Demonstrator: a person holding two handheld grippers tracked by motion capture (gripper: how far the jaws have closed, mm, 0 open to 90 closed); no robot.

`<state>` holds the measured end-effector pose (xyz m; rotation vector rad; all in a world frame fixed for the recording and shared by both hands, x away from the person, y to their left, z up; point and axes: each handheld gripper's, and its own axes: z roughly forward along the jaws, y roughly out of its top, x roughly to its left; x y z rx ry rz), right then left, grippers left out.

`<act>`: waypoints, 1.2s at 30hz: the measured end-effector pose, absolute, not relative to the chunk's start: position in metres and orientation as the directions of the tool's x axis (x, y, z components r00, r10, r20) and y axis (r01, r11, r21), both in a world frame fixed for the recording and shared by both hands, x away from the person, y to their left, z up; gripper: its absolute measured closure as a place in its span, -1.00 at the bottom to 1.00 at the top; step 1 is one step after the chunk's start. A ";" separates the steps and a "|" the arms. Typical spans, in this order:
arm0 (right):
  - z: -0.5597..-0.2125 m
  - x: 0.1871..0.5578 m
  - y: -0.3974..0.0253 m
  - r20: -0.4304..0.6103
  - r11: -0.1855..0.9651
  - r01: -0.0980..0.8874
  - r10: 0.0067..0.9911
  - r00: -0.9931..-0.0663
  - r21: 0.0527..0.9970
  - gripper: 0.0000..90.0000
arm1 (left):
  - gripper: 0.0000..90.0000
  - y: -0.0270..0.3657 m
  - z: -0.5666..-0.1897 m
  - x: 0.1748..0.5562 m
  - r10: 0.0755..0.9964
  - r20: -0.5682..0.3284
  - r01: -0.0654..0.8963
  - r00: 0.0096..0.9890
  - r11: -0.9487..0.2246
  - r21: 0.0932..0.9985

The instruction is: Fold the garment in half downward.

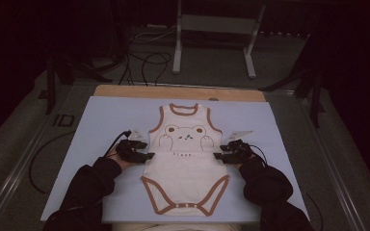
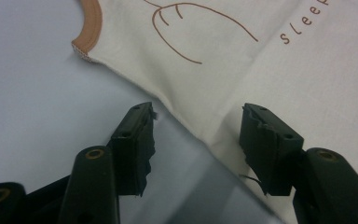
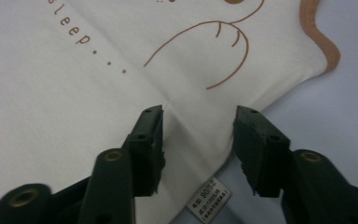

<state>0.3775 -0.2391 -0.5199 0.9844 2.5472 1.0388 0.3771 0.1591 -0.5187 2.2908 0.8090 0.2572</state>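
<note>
Pale blue mat (image 1: 106, 120) covers my table, and the cream bodysuit (image 1: 185, 166) lies flat on its middle, neck away from me. My left gripper (image 2: 196, 133) straddles its left side seam with jaws wide; my right gripper (image 3: 198, 135), equally spread, straddles the right seam above the small size label (image 3: 209, 201).

Brown lowercase lettering runs across the chest of the cream bodysuit (image 3: 98, 116), under the bear drawing. From my right gripper view I read "sleep" followed by three dots. My left gripper view catches the same word's start, "slee", running off the frame edge. A small white size tag (image 3: 209, 199) sticks out of the bodysuit's right side seam; its top line reads "90/52". The lines under it are too small to read.
</note>
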 end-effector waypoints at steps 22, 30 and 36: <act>-0.517 0.376 -0.232 0.018 0.574 0.480 0.629 -0.777 0.664 0.94 | 0.75 0.141 -0.514 0.381 0.629 -0.079 0.531 0.773 -0.573 0.624; -0.514 0.375 -0.233 -0.007 0.590 0.470 0.627 -0.779 0.656 0.97 | 0.97 0.140 -0.512 0.378 0.636 -0.076 0.536 0.768 -0.572 0.621; -0.505 0.373 -0.235 -0.015 0.588 0.455 0.623 -0.782 0.669 0.98 | 0.98 0.145 -0.507 0.376 0.631 -0.075 0.526 0.772 -0.568 0.634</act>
